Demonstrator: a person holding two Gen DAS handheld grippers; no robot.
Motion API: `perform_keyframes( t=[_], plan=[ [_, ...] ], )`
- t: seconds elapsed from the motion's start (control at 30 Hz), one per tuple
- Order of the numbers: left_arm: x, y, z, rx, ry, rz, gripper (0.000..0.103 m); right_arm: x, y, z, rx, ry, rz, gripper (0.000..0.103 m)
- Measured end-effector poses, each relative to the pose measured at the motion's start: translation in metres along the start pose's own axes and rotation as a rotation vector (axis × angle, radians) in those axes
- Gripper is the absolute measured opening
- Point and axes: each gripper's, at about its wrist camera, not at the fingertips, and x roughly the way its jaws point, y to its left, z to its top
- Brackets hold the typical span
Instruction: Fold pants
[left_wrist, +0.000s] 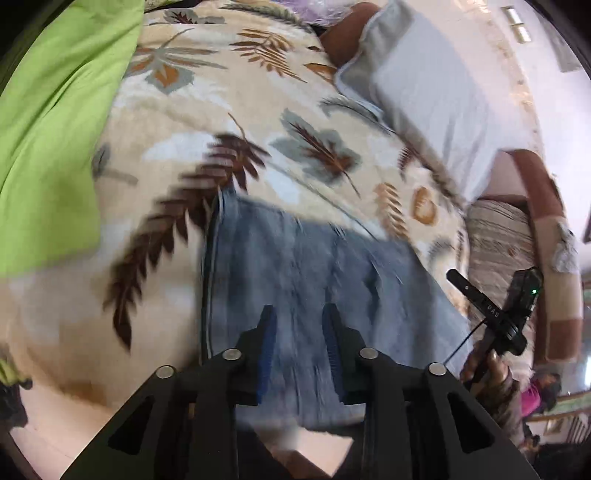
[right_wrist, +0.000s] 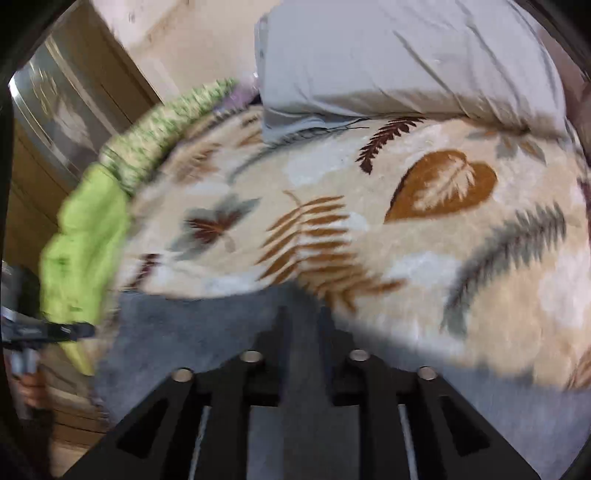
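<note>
Lying over the near edge of the leaf-print blanket (left_wrist: 258, 122), the blue pants (left_wrist: 295, 266) sit under both tongs. Left gripper (left_wrist: 299, 325) hovers with jaws parted, gripping nothing. Right gripper (right_wrist: 301, 323) looks nearly closed around denim, though blur prevents certainty.

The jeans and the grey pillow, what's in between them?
Only the leaf-patterned blanket: in the left wrist view it fills the whole stretch from the jeans up to the grey pillow, with nothing lying on it there.
</note>
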Motion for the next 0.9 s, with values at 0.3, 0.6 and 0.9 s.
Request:
perform_keyframes(
  t=[0.3, 0.6, 0.9],
  plan=[
    [0.007, 0.020, -0.076, -0.059, 0.029, -0.061, 0.043, -0.037, -0.021, -0.107, 0.081, 0.044, 0.055, 0.028],
    [0.041, 0.025, -0.077, -0.061, 0.098, 0.082, 0.032, -0.034, -0.043, -0.140, 0.170, 0.007, 0.030, 0.027],
    [0.007, -0.108, -0.105, 0.386, 0.074, 0.018, 0.056, -0.152, -0.155, -0.191, 0.545, -0.348, -0.106, 0.029]
  ],
)
